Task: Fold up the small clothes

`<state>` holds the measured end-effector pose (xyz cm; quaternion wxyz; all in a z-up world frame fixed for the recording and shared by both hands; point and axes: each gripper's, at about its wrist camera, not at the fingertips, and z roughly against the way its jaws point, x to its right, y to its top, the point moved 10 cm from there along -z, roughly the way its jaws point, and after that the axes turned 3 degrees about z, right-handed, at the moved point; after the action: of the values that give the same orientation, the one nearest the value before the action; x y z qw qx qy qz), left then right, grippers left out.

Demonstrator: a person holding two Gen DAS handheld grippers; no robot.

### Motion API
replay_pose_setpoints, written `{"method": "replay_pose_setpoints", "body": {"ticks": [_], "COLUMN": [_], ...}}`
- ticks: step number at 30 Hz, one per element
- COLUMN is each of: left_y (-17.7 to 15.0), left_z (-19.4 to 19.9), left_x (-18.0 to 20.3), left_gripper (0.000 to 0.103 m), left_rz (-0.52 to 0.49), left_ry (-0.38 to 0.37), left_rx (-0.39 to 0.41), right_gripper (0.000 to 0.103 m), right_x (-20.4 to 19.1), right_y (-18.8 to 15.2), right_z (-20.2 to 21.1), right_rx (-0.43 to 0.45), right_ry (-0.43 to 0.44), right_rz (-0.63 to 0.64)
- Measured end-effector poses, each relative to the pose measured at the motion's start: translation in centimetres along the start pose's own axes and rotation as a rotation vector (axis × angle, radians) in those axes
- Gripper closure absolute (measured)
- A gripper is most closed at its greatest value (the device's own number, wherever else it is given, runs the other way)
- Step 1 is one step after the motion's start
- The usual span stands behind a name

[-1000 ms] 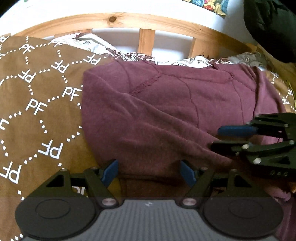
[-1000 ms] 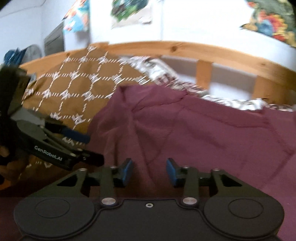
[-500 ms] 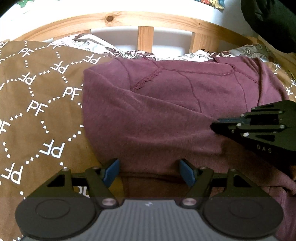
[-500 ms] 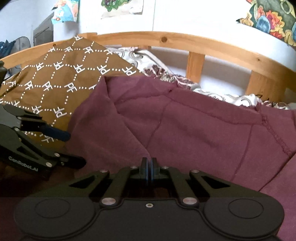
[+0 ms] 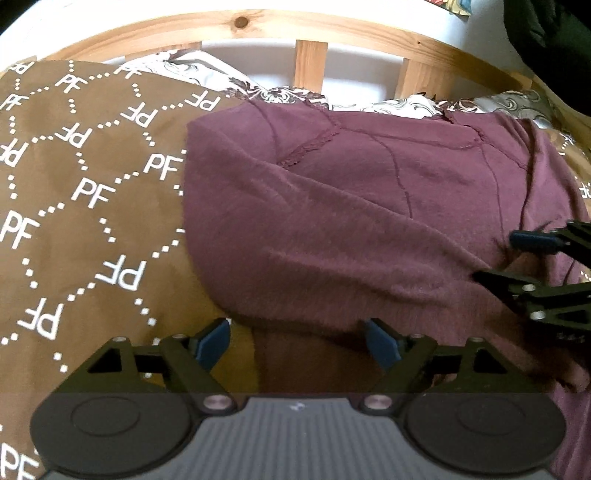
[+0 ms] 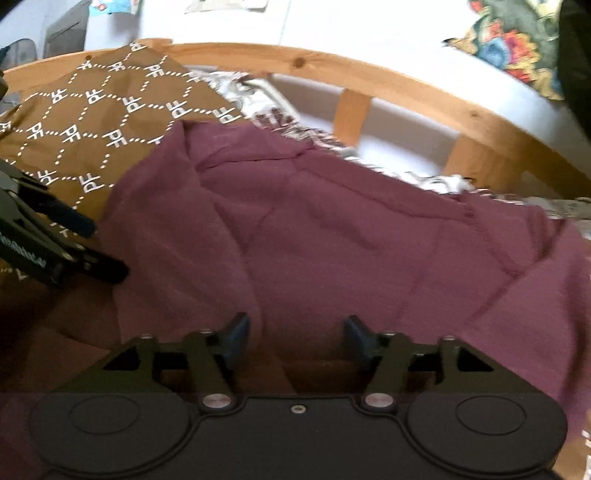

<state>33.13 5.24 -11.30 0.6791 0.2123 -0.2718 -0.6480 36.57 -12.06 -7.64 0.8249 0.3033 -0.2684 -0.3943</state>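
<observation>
A maroon sweater [image 5: 351, 221] lies spread on a brown PF-patterned blanket [image 5: 85, 206], its far edge near the wooden bed rail [image 5: 310, 33]. Both the left gripper [image 5: 297, 341] and right gripper [image 6: 295, 341] sit over its near edge, fingers spread and pinching nothing.

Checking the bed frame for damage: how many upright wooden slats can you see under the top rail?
3 in the left wrist view: left slat, middle slat, and a partly hidden one at the right. Bedding and the maroon sweater may hide more.
</observation>
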Motion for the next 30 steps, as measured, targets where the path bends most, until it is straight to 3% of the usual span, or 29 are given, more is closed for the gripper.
{"method": "replay_pose_setpoints", "body": {"ticks": [4,12,17,24,28,30], "left_y": [-0.5,-3.2,-5.9,-9.7,-11.8,-12.9], "left_z": [1.9,6.8,9.5,13.6,15.1,15.4], "left_x": [0.1,2.7,4.3,6.1,7.0,7.3], "left_gripper": [0.012,0.001,0.001,0.001,0.001,0.001], "left_rz": [-0.005,-0.088,-0.148,-0.23,-0.297,-0.328], "left_ry": [0.002,-0.054,-0.101,-0.161,-0.177,-0.177], "left_rx": [0.033,0.088,0.079,0.112,0.126,0.118], "right_gripper": [0.02,0.001,0.001,0.001,0.001,0.001], "right_x": [1.3,2.0,1.1,-2.2,-4.9,-6.0], "right_y": [-1.1,-6.5,-9.9,-13.1,-14.7,-15.4], "right_z": [3.5,11.2,15.0,18.7,20.1,20.5], "right_rx": [0.037,0.008,-0.034,-0.055,-0.092,-0.104], "right_ry": [0.009,-0.065,-0.135,-0.082,-0.04,-0.065], "right_rz": [-0.1,-0.122,-0.076,-0.061,0.054,0.132]}}
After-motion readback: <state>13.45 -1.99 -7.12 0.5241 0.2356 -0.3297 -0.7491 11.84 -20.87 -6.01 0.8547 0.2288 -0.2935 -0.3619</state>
